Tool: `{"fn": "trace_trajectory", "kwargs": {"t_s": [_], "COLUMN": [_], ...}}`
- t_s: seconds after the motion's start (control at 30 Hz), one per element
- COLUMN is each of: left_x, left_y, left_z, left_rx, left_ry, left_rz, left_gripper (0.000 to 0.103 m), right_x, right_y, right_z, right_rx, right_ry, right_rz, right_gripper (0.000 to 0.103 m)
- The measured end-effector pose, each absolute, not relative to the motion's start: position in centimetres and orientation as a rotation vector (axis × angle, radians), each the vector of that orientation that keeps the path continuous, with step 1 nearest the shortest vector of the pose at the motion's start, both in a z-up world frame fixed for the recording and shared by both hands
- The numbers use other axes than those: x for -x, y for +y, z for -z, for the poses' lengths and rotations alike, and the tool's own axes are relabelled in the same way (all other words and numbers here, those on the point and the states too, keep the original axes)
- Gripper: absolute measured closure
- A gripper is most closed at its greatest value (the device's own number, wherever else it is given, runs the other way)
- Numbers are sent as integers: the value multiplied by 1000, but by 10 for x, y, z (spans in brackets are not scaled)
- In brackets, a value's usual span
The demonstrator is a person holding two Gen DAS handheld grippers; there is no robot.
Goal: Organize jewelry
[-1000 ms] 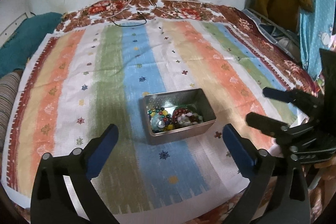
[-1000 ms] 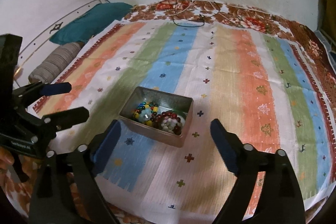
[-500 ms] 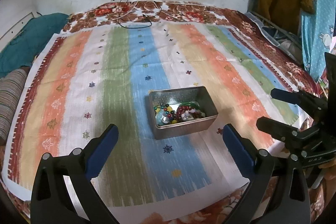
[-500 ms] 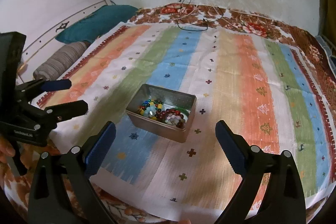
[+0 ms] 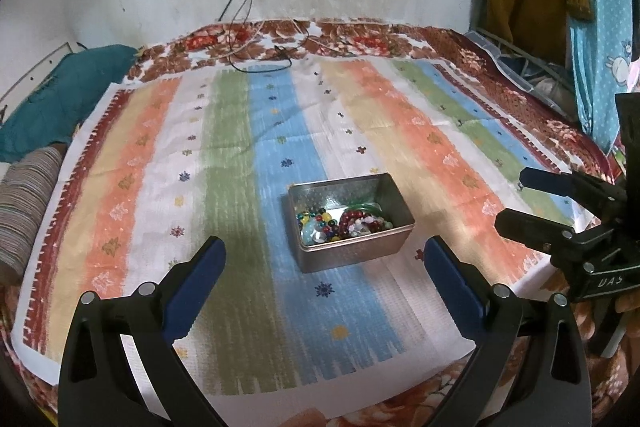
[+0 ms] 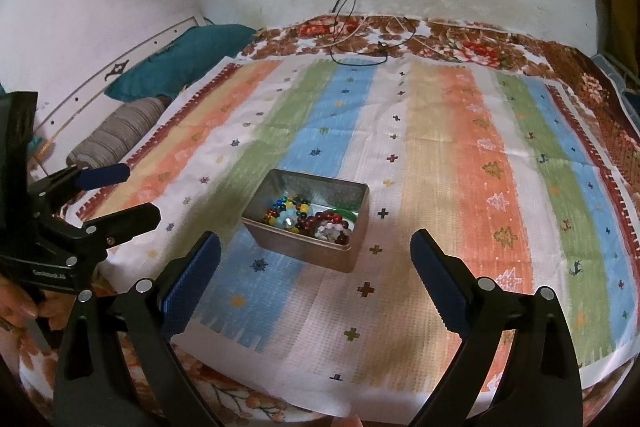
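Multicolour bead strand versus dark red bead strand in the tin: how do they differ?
The multicolour bead strand mixes blue, yellow, green and red beads at the tin's left end. The dark red bead strand is nearly one colour, beside white beads, toward the right end. Both lie heaped loose inside the open tin.

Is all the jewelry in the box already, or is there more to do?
The beaded jewelry all sits inside the metal tin on the striped cloth; none shows outside. The left gripper and right gripper are both open and empty. The pieces lie jumbled, so sorting may remain.
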State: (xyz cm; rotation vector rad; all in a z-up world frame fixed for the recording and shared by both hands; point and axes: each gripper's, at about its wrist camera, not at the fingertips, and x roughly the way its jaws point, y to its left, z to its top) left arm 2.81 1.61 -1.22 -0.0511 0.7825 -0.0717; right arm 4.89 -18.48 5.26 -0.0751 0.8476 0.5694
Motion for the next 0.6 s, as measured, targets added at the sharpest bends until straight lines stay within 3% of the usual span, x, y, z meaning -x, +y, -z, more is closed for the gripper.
{"fn": "trace_trajectory", "kwargs": {"t_s": [0.6], "left_x": [-27], "left_y": [15], "left_z": [7], "left_rx": [69], "left_ry": [773], "left_rz": [114], "left_gripper": [6], "right_x": [-45], "right_y": [-181], "right_z": [-55], "right_rx": [93], "right_ry": [835], "right_rz": [-580], "right_gripper": [7]}}
